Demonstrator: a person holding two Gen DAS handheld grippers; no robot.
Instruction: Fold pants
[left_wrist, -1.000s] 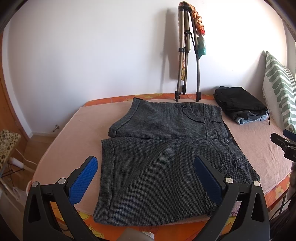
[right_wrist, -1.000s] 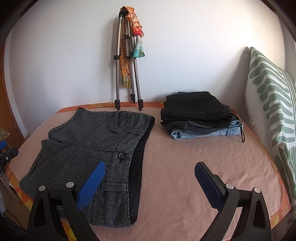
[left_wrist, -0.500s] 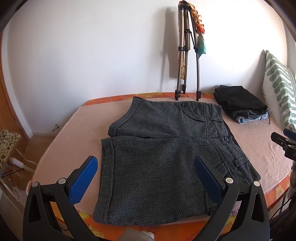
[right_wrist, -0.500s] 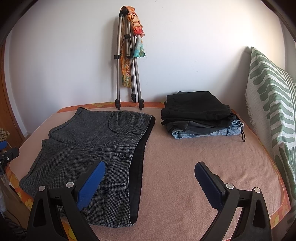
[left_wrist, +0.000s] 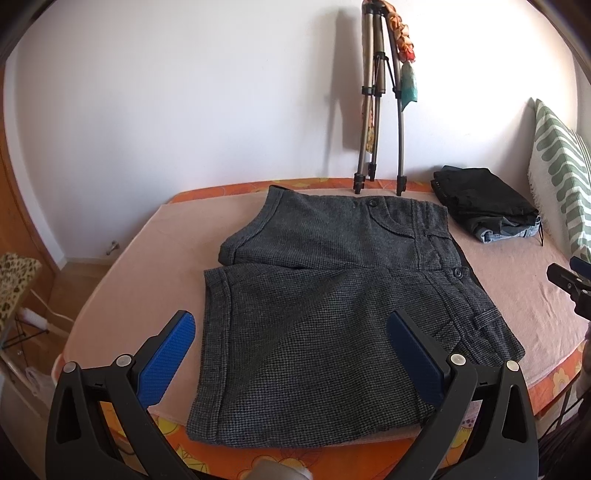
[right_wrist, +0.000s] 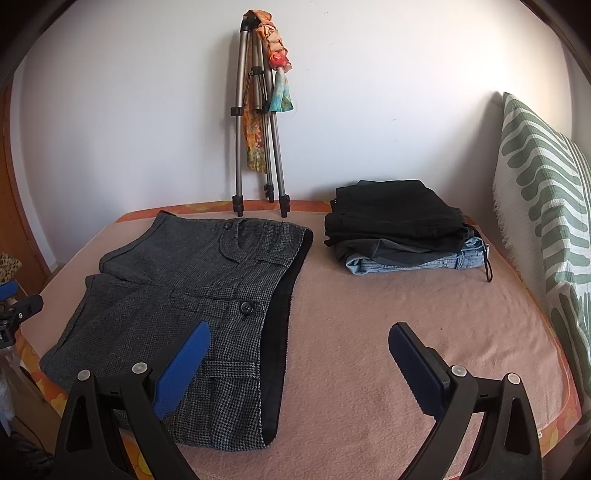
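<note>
Nothing has shifted since a moment ago: the shorts (left_wrist: 332, 306) lie flat on the bed (right_wrist: 388, 350). Both grippers hover at the near edge, jaws wide apart, left gripper (left_wrist: 291, 350) over the shorts, right gripper (right_wrist: 299, 365) by their waistband.

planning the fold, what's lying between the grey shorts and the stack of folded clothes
Nothing: only bare pink bed cover separates the grey houndstooth shorts from the folded dark clothes stack, clearest in the right wrist view.
</note>
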